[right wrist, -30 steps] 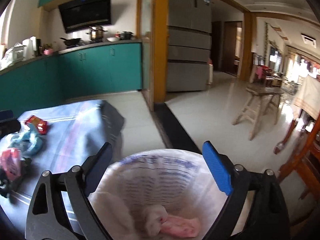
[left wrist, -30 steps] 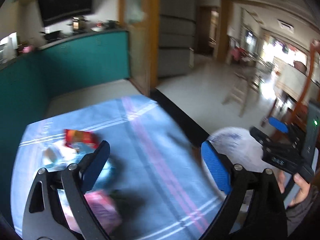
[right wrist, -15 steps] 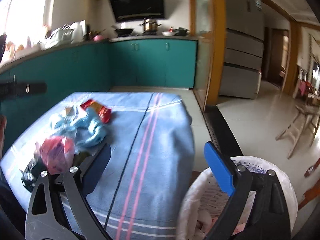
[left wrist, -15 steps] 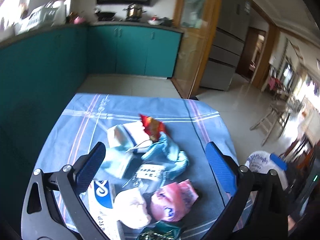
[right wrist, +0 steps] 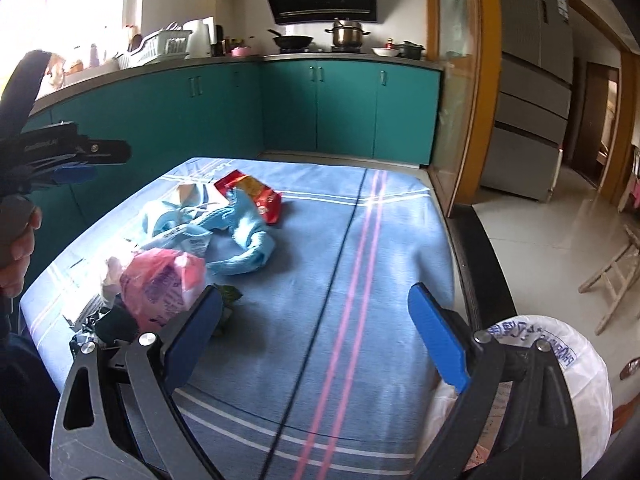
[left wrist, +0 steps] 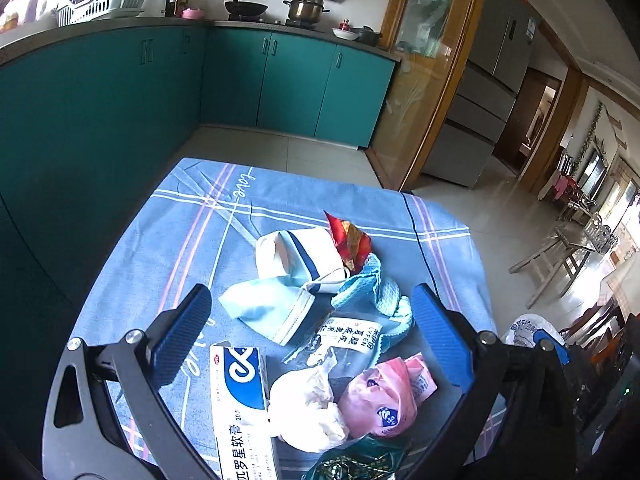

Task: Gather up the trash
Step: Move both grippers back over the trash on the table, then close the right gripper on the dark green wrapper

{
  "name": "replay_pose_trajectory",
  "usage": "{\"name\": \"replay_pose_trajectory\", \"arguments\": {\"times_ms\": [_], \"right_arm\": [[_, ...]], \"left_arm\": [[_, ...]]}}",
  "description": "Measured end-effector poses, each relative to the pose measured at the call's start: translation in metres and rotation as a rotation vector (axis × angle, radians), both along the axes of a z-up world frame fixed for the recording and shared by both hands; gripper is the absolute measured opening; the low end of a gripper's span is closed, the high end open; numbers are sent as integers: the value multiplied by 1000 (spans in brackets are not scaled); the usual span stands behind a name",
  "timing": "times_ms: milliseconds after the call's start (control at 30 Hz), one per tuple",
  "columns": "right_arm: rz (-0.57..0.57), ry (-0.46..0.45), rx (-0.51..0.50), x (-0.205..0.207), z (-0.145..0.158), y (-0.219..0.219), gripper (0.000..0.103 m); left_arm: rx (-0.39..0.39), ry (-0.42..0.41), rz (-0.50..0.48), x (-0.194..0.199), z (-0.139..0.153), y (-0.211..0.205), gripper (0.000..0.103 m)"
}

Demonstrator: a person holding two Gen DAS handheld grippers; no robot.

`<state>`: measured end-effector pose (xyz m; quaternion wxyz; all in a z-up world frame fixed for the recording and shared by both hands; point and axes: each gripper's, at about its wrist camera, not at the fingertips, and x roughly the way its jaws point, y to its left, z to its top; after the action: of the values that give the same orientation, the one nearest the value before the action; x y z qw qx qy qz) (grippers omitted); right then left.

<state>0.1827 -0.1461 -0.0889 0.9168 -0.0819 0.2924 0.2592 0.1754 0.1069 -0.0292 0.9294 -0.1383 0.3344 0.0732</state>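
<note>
**Trash heap within reach, both jaws empty**

Over the surface (left wrist: 168,240), the left wrist view shows the left gripper (left wrist: 308,344) with jaws spread wide above the trash pile (left wrist: 320,320): a pink bag (left wrist: 380,396), white tissue wad (left wrist: 308,404) and cardboard box (left wrist: 240,392). All look light and crushable; the pink bag's bunched body seems the easiest hold. A second ago this camera faced mostly bare cloth, blurred.

From the right wrist view, the right gripper (right wrist: 316,344) is likewise spread and empty, the lined bin (right wrist: 576,360) at its right; earlier the bin sat directly beneath it.
</note>
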Motion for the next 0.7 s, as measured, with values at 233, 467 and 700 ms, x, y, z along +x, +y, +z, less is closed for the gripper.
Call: {"name": "replay_pose_trajectory", "arguments": {"times_ms": [233,467,700], "right_arm": [[19,8,-26,-2,-5,9,92],[-1,28,-29,3,-11,7,92],[-4,29,-36,3,-13,7,92]], "left_arm": [[69,29,-13,4,-6,-12,100],[61,35,-8,3,-7,-11,100],[57,57,-1,5,-12,-8,100]]}}
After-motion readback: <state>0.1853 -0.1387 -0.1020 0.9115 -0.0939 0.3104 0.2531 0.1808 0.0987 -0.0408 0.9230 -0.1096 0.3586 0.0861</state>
